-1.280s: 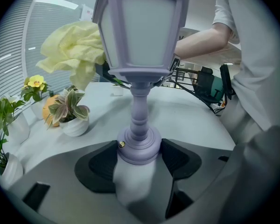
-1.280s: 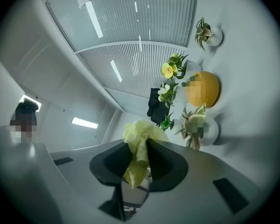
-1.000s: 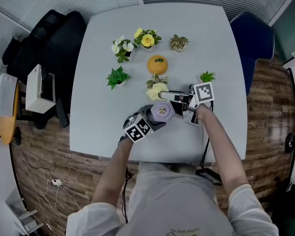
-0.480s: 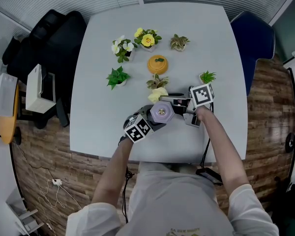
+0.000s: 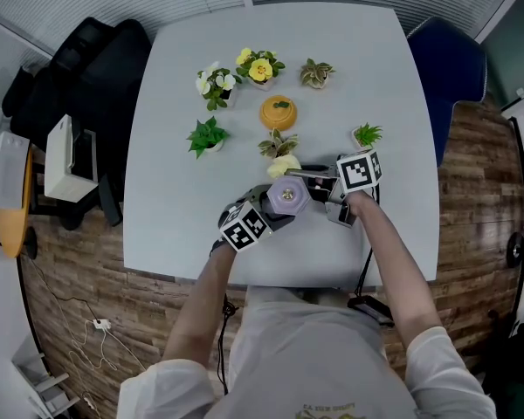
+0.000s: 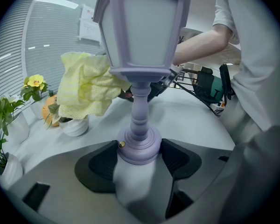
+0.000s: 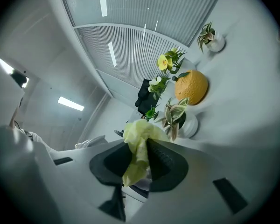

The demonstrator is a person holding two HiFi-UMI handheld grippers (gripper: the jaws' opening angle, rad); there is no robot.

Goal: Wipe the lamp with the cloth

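Observation:
A lilac lantern-shaped lamp (image 5: 288,197) stands upright near the table's front edge. My left gripper (image 5: 262,218) is shut on its round base (image 6: 139,149), one jaw on each side. The lamp head (image 6: 142,27) towers above the jaws. A yellow cloth (image 5: 284,165) lies against the far side of the lamp head. It also shows bunched left of the lamp (image 6: 86,90). My right gripper (image 5: 297,175) reaches in from the right and is shut on the cloth (image 7: 139,150), which hangs out between its jaws.
Several small potted plants (image 5: 210,136) and an orange pumpkin-shaped pot (image 5: 279,113) stand on the far half of the white table (image 5: 175,216). One striped-leaf plant (image 5: 278,145) sits just behind the cloth. A black chair (image 5: 87,68) is at the left, a blue one (image 5: 450,68) at the right.
The right gripper and the cloth have shifted slightly along the far side of the lamp head. The left gripper and the lamp have stayed put.

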